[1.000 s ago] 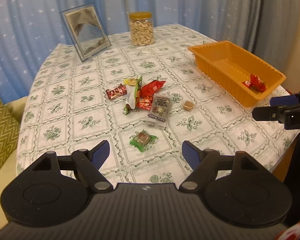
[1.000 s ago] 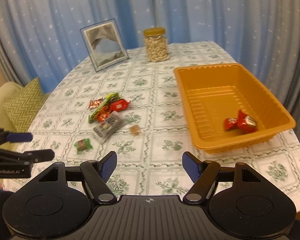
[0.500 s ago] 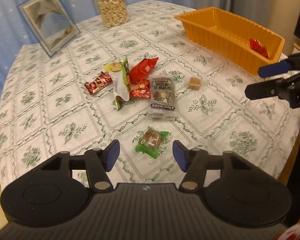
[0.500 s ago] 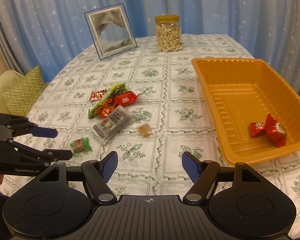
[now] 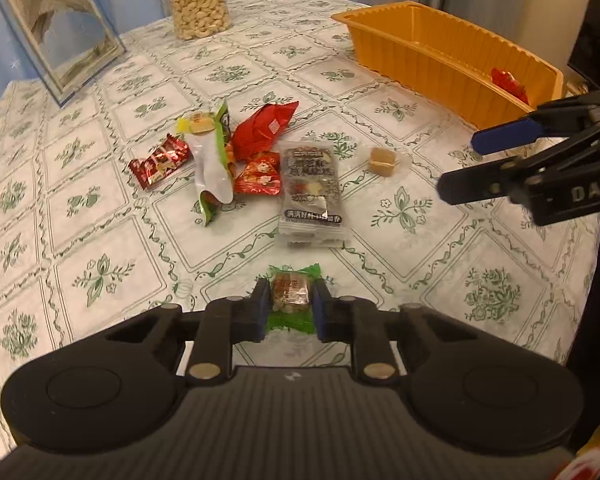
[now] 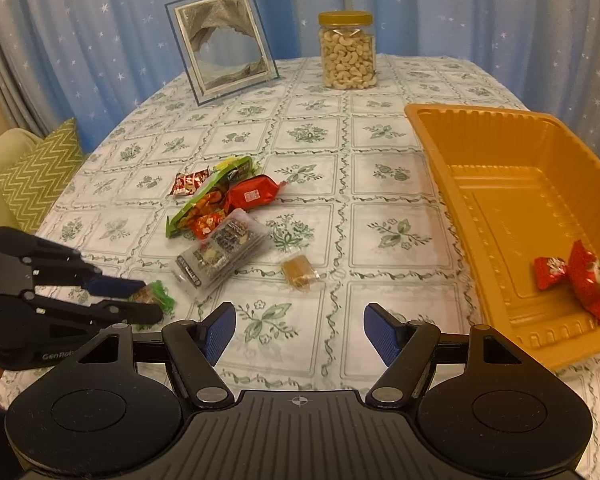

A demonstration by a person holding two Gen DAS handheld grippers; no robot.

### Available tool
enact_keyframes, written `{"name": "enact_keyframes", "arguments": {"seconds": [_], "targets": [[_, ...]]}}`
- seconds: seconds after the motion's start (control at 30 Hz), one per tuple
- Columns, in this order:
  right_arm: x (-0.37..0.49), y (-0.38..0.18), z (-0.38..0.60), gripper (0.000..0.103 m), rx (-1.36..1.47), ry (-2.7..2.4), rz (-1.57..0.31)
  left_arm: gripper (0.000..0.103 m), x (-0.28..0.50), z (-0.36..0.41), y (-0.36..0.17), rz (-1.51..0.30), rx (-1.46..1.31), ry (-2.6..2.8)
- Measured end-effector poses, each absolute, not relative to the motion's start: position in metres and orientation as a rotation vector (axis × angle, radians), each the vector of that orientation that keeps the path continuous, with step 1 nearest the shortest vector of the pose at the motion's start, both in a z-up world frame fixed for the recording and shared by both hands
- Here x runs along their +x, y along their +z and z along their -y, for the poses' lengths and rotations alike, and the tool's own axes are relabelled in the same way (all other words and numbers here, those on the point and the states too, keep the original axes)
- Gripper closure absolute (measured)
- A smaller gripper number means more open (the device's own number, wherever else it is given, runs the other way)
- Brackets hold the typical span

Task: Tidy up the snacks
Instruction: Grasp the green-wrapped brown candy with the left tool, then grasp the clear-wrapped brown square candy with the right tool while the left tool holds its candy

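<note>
Green wrapper edges poke out on both sides of my left gripper (image 5: 288, 306), whose jaws have just been closing and are now clenched on the small green-wrapped candy (image 5: 291, 294), pinching the brown block across its short width while the twisted ends stay free; I'd judge that hold sensible, since the firm middle gives the pads something solid to bite. The candy looks to be still low on the tablecloth (image 5: 100, 240), so I read this as the moment of the grab, with the lift yet to come. Ahead of these jaws lies the flat grey packet (image 5: 311, 192), and beyond it the heap of red and green snacks (image 5: 236, 152), all loose and waiting. My right gripper (image 6: 300, 330) hangs with its jaws released and nothing between them; just ahead of them sits the little tan candy (image 6: 299, 273), probably its next pick. Off to the right of those jaws is the orange tray (image 6: 500, 184), already holding two red candies (image 6: 576, 272), so that is clearly where everything belongs. Carrying the green one there means crossing in front of the right gripper, so I would lift first and watch for a clash.
</note>
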State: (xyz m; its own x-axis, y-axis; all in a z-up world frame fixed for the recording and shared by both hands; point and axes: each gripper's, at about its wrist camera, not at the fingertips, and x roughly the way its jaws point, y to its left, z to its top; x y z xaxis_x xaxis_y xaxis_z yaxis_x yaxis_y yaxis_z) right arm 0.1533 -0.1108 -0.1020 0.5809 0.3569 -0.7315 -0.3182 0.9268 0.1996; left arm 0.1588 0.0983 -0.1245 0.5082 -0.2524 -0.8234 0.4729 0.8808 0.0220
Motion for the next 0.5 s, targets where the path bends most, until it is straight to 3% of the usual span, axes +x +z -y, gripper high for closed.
{"name": "enact_keyframes", "arguments": {"seconds": [0.23, 0.37, 0.5], "targets": [[0.174, -0.109, 0.099, 0.032, -0.001, 0.417, -0.841, 0.084, 0.152, -0.112, -0.109, -0.917, 0.119, -0.304], [0.189, -0.119, 0.093, 0.044, -0.045, 0.451, -0.840, 0.085, 0.148, -0.116, -0.099, -0.903, 0.064, -0.247], [0.199, -0.127, 0.090, 0.049, -0.098, 0.463, -0.833, 0.085, 0.144, -0.114, -0.093, -0.893, 0.029, -0.222]]}}
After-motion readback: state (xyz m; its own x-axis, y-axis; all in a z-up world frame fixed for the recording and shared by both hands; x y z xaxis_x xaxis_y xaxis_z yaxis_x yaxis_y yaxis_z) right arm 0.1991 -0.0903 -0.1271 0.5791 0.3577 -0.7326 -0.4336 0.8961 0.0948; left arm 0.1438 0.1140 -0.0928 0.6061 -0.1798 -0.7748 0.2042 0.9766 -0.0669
